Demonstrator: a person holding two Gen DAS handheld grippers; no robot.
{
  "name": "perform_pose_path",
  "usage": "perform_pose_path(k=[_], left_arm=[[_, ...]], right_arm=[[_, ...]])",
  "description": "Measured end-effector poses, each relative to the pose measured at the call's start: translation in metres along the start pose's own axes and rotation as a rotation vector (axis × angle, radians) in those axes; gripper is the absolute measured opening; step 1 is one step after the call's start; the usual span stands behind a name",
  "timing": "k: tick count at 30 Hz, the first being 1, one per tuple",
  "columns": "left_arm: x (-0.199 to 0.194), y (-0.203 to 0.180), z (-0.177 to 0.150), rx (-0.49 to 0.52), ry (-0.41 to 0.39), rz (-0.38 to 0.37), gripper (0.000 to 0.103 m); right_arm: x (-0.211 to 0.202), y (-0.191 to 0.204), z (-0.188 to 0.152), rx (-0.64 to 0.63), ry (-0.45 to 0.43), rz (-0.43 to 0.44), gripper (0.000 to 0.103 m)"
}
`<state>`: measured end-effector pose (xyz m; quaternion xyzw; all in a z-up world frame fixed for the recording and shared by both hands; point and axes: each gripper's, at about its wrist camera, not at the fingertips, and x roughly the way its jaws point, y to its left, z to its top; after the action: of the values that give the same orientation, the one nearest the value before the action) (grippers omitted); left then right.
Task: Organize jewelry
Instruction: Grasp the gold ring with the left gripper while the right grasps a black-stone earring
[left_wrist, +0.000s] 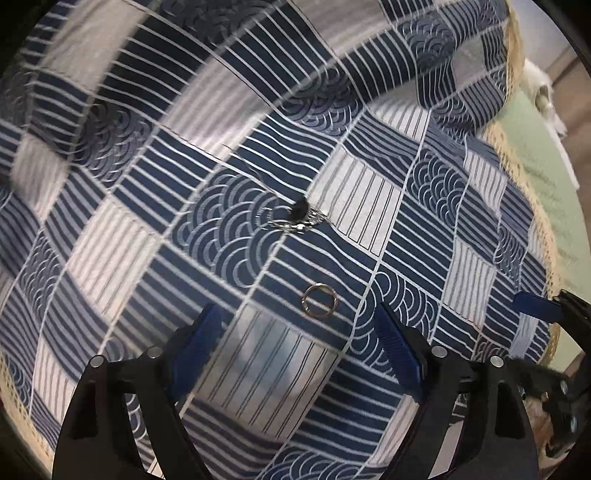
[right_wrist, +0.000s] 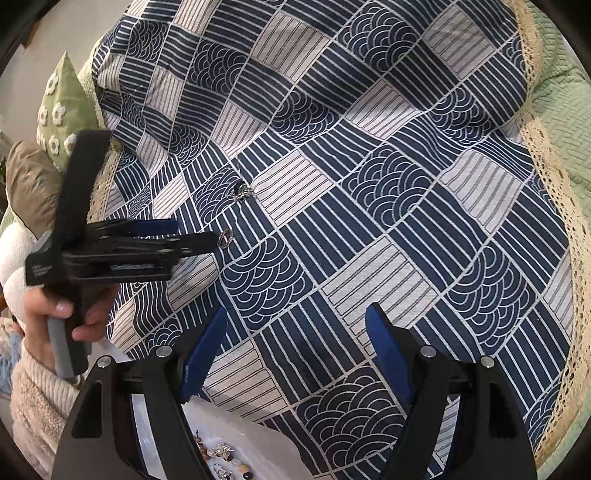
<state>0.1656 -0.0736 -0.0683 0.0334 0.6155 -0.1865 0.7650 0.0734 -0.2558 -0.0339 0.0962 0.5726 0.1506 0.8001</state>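
Observation:
A small silver ring (left_wrist: 319, 299) lies flat on the blue-and-white patterned cloth (left_wrist: 369, 206). My left gripper (left_wrist: 299, 334) points down at the cloth and stands open, with the ring just beyond its blue fingertips. Further on lies a tangle of thin silver chain with a black bead (left_wrist: 299, 218). In the right wrist view the ring (right_wrist: 225, 237) sits right at the tip of the left gripper (right_wrist: 197, 233), and the chain tangle (right_wrist: 242, 192) lies above it. My right gripper (right_wrist: 295, 343) stands open over bare cloth with nothing between its fingers.
A white jewelry tray (right_wrist: 258, 439) holding several small pieces sits under the right gripper's left finger. A hand in a cream knit sleeve (right_wrist: 40, 387) holds the left gripper. Cushions (right_wrist: 62, 107) lie at the left. A green bedspread (right_wrist: 554, 107) borders the cloth's lace edge.

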Motion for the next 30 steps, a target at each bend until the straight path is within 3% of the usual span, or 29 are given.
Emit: perform_pose_path(k=[3, 7, 12, 20, 22, 25, 30], left_arm=[[0.014, -0.008, 0.004, 0.034, 0.040, 0.026, 0.062], [0.021, -0.014, 0.002, 0.074, 0.048, 0.081, 0.054], [0.017, -0.008, 0.003, 0.034, 0.043, 0.071, 0.020], [-0.007, 0.019, -0.009, -0.046, 0.013, 0.066, 0.020], [-0.021, 0.028, -0.016, -0.069, -0.005, 0.059, 0.020], [-0.038, 0.041, -0.023, -0.099, -0.029, 0.072, 0.020], [-0.051, 0.051, -0.027, -0.114, -0.044, 0.065, 0.020]], right_arm=[[0.002, 0.004, -0.002, -0.018, 0.008, 0.001, 0.076], [0.002, 0.006, -0.003, -0.031, 0.014, 0.008, 0.076], [0.004, 0.006, -0.003, -0.032, 0.021, 0.008, 0.076], [0.011, 0.006, 0.003, -0.039, -0.009, -0.037, 0.076], [0.015, 0.009, 0.017, -0.042, -0.036, -0.080, 0.076], [0.027, 0.020, 0.043, -0.043, -0.039, -0.058, 0.076], [0.060, 0.045, 0.089, -0.080, 0.008, -0.079, 0.076]])
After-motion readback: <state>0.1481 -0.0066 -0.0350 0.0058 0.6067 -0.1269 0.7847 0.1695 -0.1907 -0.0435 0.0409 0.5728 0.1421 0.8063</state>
